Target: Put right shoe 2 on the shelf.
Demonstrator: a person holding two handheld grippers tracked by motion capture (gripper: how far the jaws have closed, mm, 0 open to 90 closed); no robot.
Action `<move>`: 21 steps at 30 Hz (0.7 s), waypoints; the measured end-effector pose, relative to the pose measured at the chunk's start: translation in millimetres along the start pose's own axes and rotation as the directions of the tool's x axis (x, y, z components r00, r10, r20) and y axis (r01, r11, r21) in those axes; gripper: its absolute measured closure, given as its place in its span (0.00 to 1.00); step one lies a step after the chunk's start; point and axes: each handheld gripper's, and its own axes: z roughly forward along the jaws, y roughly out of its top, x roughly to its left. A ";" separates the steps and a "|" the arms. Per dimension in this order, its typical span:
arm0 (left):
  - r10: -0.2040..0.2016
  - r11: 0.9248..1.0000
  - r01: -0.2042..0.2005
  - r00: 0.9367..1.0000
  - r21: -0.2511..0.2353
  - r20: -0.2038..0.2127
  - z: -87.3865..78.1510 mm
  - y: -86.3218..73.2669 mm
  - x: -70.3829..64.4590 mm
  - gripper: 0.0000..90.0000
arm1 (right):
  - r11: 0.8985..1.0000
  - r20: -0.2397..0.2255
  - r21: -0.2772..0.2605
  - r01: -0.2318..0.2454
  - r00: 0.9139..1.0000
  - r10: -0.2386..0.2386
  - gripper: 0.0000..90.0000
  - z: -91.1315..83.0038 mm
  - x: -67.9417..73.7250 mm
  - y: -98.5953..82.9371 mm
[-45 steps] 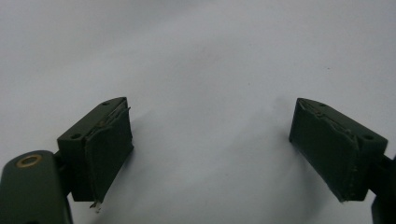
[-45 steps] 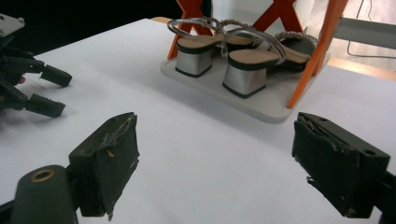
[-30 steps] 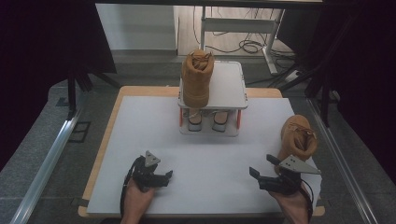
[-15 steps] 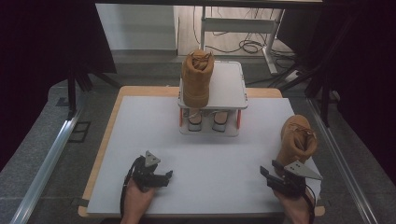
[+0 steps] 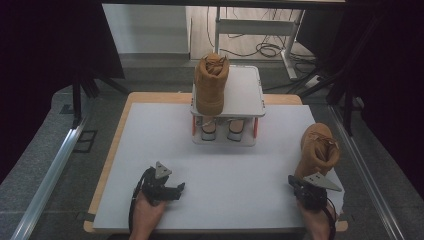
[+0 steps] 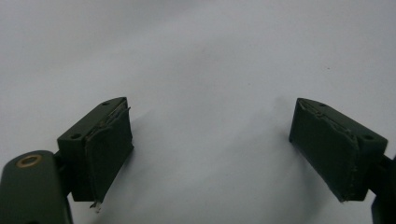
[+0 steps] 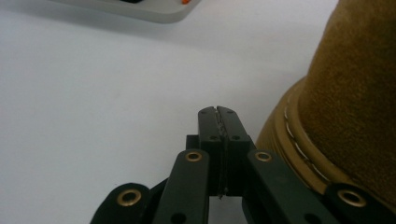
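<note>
While upright, boot (image 5: 319, 150) toes point away.

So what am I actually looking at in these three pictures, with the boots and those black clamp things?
A person sits at a white table, holding a hand-held gripper in each hand. The high view looks down from above. The left gripper has its fingers spread apart, holding nothing. The right gripper has its fingers pressed together, empty, just beside a tan boot. The other two pictures come from cameras riding on the grippers. A second tan boot stands on a small white rack, with pale shoes underneath.
</note>
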 end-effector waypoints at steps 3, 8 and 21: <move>0.000 1.000 0.000 1.000 0.000 0.000 0.0 0.0 0.0 0.15 | 1.000 0.015 0.013 -0.014 1.000 0.014 1.00 1.7 -2.1 -0.3; 0.000 1.000 0.000 1.000 0.000 0.000 0.0 0.0 0.0 0.15 | 0.999 0.029 0.021 -0.028 0.999 0.028 1.00 2.4 -4.9 0.0; 0.000 1.000 0.000 1.000 0.000 0.000 0.0 0.0 -0.1 0.15 | 0.999 0.032 0.030 -0.012 0.999 0.011 1.00 0.2 -6.0 -0.7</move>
